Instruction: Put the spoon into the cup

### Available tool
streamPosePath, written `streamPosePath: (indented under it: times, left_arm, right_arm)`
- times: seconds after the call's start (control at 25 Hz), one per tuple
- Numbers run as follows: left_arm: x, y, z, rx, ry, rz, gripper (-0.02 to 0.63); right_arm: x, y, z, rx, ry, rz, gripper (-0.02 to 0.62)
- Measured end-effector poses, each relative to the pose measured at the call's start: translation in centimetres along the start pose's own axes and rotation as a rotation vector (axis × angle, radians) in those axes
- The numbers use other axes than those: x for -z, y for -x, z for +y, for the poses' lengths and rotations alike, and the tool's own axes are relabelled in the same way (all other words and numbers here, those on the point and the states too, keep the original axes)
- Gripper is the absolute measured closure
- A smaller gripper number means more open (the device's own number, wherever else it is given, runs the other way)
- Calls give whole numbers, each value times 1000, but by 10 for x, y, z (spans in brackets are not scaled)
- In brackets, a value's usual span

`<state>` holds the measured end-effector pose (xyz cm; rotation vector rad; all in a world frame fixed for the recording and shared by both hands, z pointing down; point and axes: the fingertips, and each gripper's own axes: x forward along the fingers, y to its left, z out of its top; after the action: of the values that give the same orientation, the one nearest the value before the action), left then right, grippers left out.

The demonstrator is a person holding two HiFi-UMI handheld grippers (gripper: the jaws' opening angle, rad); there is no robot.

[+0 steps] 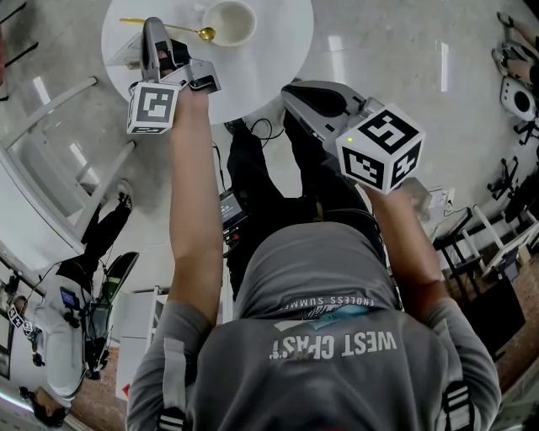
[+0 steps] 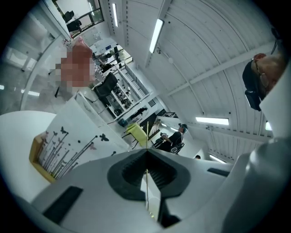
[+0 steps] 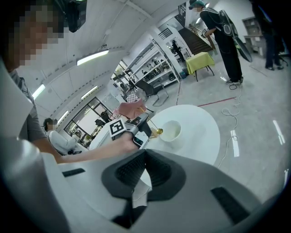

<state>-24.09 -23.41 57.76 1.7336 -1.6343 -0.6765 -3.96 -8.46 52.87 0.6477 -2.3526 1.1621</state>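
A gold spoon (image 1: 168,28) lies level above the round white table (image 1: 261,71), its bowl (image 1: 206,34) just left of the white cup (image 1: 230,23). My left gripper (image 1: 155,32) is shut on the spoon's handle, which shows edge-on as a thin line (image 2: 147,136) between the closed jaws (image 2: 146,152). My right gripper (image 1: 296,94) hovers at the table's near edge, jaws shut with nothing in them (image 3: 144,152). In the right gripper view the left gripper (image 3: 132,127) holds the spoon bowl (image 3: 158,132) beside the cup (image 3: 171,131).
A yellow-edged box with butterfly print (image 2: 50,152) stands on the table by the left gripper. A white chair (image 1: 50,160) stands to the table's left. Cables (image 3: 229,111) lie on the floor, and a person (image 3: 225,41) stands beyond the table.
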Motion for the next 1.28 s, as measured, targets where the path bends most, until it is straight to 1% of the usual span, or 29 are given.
streamPosePath:
  times: [0.32,0.52,0.68,0.84,1.0,1.16,1.28]
  left_arm:
    - [11,3,3,-11,19,-9,604]
    - [20,8,4,-5,-5,15,604]
    - [29,10,-3,21,-19,42,604]
    - [35,14,-13,68,-34,86,600]
    - [39,17,-25,110,-64,132,548]
    - [43,22,-30,156,-70,192,487]
    - [47,28,-42,192,-134,253,458]
  right_arm:
    - [3,4,0,4,0,-5,594]
    - [6,6,3,8,4,-11,594]
    - [7,13,1,11,7,-18,594]
    - [6,15,4,9,14,-23,594]
    - [0,19,9,5,31,-39,594]
    - [-6,18,17,-1,48,-51,594]
    - [-10,26,21,-3,59,-59,594]
